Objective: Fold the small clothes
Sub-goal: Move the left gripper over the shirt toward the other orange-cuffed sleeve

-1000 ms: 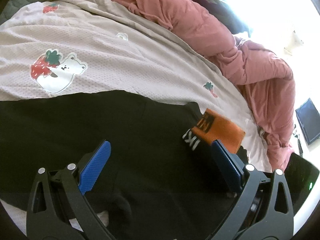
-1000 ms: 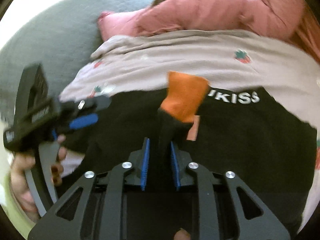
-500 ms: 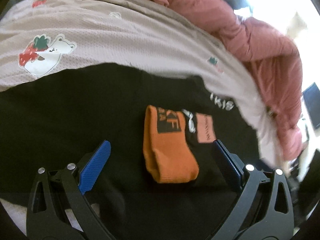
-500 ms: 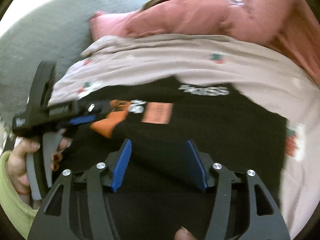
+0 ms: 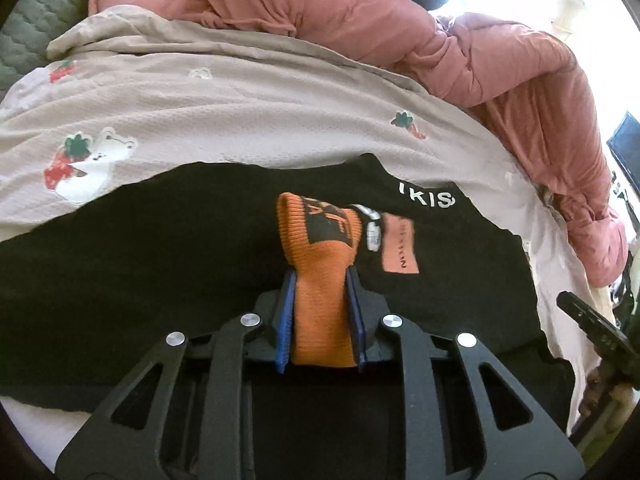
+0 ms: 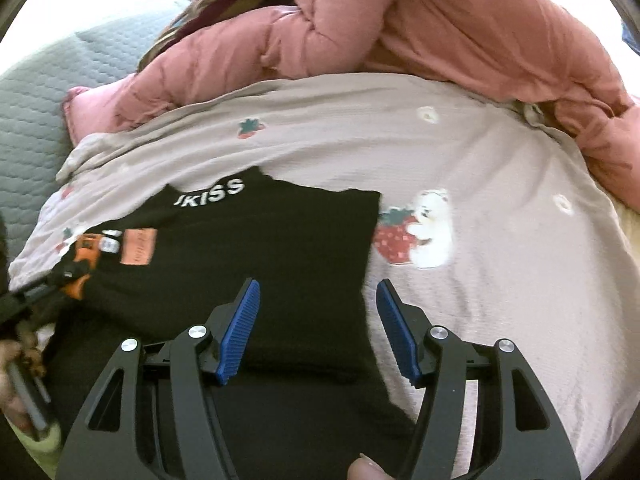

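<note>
left gripper [image 5: 320, 300] jaws just closed, pinching the orange sock cuff [image 5: 320, 248], lying on the black garment [image 5: 160, 248] on the strawberry-bear bedsheet [image 5: 240, 112], right gripper [image 6: 318, 328] jaws spread over that garment's edge, nothing gripped

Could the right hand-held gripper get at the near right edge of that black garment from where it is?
Probably yes: the right hand-held gripper is open, the black garment edge lies between its fingers, nothing covering it.

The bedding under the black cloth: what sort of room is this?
Most likely a bedroom: a beige strawberry-print sheet is spread over a bed, a pink duvet is bunched behind it, and a grey quilted cover lies beside.
</note>
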### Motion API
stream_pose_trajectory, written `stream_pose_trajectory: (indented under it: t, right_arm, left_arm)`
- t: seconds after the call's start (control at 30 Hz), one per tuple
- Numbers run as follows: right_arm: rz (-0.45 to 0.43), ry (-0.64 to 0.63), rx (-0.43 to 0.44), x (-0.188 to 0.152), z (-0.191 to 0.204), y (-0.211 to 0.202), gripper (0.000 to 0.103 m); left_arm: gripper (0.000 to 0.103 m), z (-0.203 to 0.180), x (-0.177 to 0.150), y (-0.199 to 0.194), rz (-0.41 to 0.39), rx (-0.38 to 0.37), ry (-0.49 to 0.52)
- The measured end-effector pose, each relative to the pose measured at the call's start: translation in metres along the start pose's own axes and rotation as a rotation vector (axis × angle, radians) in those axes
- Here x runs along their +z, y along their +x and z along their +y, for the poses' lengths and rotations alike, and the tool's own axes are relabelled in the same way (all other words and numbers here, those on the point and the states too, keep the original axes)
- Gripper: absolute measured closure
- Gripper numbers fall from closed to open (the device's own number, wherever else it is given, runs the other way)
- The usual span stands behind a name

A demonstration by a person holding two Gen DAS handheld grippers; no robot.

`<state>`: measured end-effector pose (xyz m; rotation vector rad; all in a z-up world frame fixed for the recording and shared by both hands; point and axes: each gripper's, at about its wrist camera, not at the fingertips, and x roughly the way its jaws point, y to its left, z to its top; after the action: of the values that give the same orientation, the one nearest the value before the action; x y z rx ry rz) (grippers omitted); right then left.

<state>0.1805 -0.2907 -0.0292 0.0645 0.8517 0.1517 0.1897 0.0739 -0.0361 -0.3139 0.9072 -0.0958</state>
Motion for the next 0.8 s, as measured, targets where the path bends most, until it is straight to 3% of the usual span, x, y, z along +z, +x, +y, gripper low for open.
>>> stream_pose_trajectory:
  t: [0.13,0.23,0.33,0.4,0.47,0.6,0.73,0.8]
  right_arm:
    - [0.008,-0.009,-0.006,0.000,0.006,0.005,0.044]
    - [0.003,-0.029,0.026,0.002,0.019,0.006,0.044]
    - [0.007,-0.068,0.074,0.003,0.039,0.009,0.044]
    - [0.011,-0.103,0.097,0.003,0.051,0.012,0.044]
    - [0.025,-0.124,0.110,0.002,0.060,0.018,0.044]
    - [0.057,-0.143,0.106,-0.004,0.067,0.029,0.040]
    - [0.161,-0.139,-0.005,-0.016,0.055,0.054,0.039]
    - [0.177,-0.068,0.042,-0.021,0.040,0.063,0.039]
  left_arm:
    - [0.083,0.007,-0.003,0.013,0.055,0.111,0.020]
    - [0.078,0.016,0.001,0.002,0.018,0.115,-0.012]
    - [0.066,0.011,0.006,-0.019,-0.057,0.100,0.009]
    - [0.060,0.001,0.006,-0.021,-0.062,0.081,0.044]
    - [0.051,-0.012,0.002,-0.007,-0.015,0.060,0.106]
    - [0.049,-0.022,-0.014,0.029,0.105,0.105,0.186]
    - [0.042,-0.017,-0.016,0.033,0.121,0.102,0.173]
    - [0.041,-0.019,-0.016,0.034,0.121,0.107,0.181]
